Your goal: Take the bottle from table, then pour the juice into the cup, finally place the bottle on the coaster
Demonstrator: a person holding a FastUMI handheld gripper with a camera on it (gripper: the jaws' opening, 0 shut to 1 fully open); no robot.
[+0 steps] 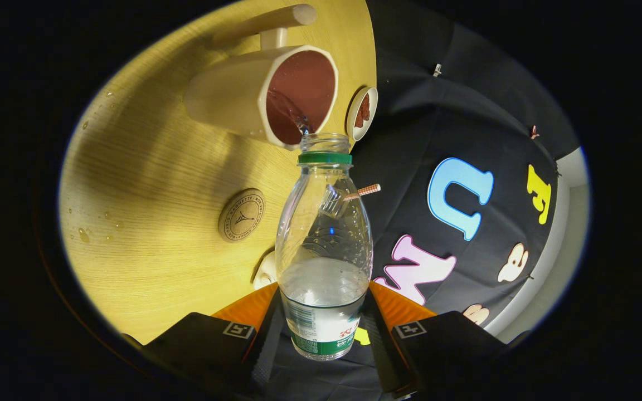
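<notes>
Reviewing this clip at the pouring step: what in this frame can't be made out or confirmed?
- Gripper pads: gripper view, where they press the bottle is hidden by its label end.
- Liquid level in the cup: its dark interior and tilted wall hide it.
- White object on the table: mostly behind the bottle.
- Small dish: contents too small to identify.
- Coaster: print too small.

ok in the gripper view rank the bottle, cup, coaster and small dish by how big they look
1. bottle, held in the gripper, so nearness to the camera inflates it
2. cup, its rim at the bottle's mouth
3. coaster on the table
4. small dish beyond the cup, much like the coaster, so that order is unsure
</notes>
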